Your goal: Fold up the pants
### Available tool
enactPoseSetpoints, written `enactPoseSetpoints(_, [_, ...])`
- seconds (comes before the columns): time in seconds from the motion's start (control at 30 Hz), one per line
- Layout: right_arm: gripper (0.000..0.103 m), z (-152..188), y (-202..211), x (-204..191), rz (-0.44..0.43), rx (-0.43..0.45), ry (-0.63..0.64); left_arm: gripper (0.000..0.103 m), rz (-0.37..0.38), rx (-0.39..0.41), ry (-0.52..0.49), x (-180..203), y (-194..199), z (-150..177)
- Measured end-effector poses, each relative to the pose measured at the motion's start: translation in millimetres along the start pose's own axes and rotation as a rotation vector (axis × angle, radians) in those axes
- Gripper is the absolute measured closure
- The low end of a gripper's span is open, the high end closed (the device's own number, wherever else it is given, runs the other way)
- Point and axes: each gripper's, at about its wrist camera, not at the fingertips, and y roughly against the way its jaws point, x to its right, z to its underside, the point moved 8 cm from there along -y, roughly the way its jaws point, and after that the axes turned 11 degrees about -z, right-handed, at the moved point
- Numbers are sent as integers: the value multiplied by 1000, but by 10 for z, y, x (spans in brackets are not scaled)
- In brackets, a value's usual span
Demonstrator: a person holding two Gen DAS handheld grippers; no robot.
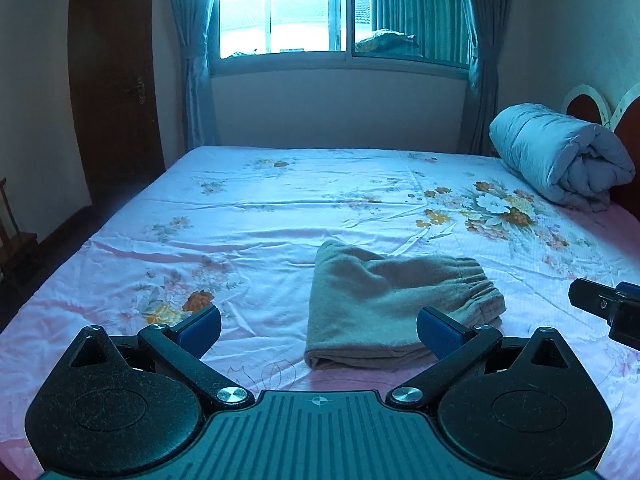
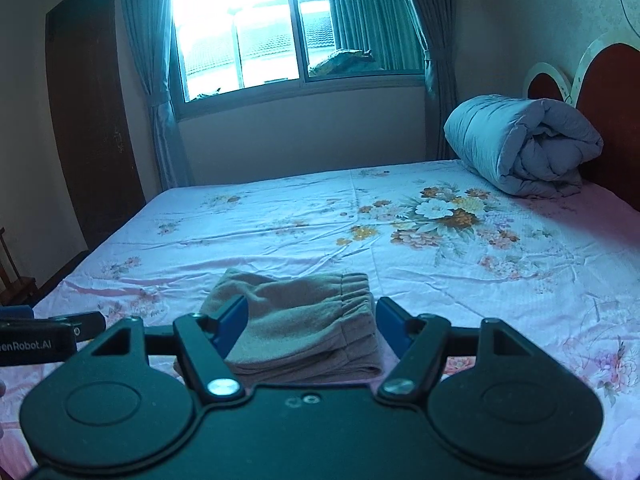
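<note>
Left gripper (image 1: 319, 334) jaws standing wide apart, gripping nothing – blue pads (image 1: 202, 330) hanging over sheet. Right gripper (image 2: 310, 326) jaws also spread wide, empty, pads not touching cloth. Folded pants (image 1: 394, 304) lying flat on floral bed sheet (image 1: 280, 208), just ahead of both grippers, waistband toward right. Rolled duvet (image 1: 560, 156) sitting near headboard (image 2: 608, 92), which frame edge is cutting off. Window (image 1: 320, 8) glaring, outside hard to make out.

my right gripper (image 2: 310, 320): jaws apart, nothing pressed between the blue pads | pants (image 2: 296, 320): folded tan bundle, elastic waistband on the right, lying flat on the bed (image 2: 280, 216) ahead of me | my left gripper (image 2: 52, 336): tip at left edge | rolled grey quilt (image 2: 520, 144): by the headboard (image 2: 608, 92)
</note>
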Motion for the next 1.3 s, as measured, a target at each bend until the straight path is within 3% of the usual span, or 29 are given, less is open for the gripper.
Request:
enactPoseSetpoints(0.67, [39,69,-48,31,-15,-27,-29,0,9,-34,-35,129,-142,60])
enactPoseSetpoints(0.77, [39,85,-57,45,-16,-31,-32,0,34,-35,-19,133,-172,75])
enactPoseSetpoints(0.97, [39,116,-90,60,-21,-40,-39,0,184,-88,72,154,-286,139])
enactPoseSetpoints(1.3, [39,207,-198,92,-21,-68,-50,0,141,-73,63,163,-417,212])
